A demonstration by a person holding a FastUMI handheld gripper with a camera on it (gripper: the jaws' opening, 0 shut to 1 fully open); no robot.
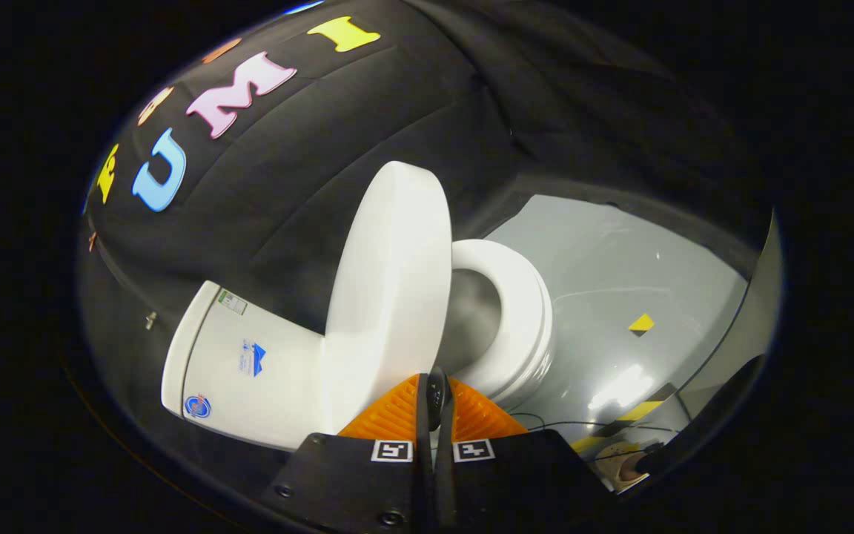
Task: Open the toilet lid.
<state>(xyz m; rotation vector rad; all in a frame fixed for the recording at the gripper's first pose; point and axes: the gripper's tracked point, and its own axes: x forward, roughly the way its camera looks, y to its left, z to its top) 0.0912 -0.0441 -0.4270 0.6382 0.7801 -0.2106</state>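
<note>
With its fingers pressed together on nothing, the hand-held gripper (434,404) sits just before the toilet lid (390,289), which stands raised off the seat (520,311). Opening looks nearly complete; next, likely a clean withdrawal without disturbing the lid.

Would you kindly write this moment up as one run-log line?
gripper: fingers closed together, gripping nothing | toilet lid: raised, just ahead of fingers | seat: down, bowl exposed | tank: behind lid
</note>
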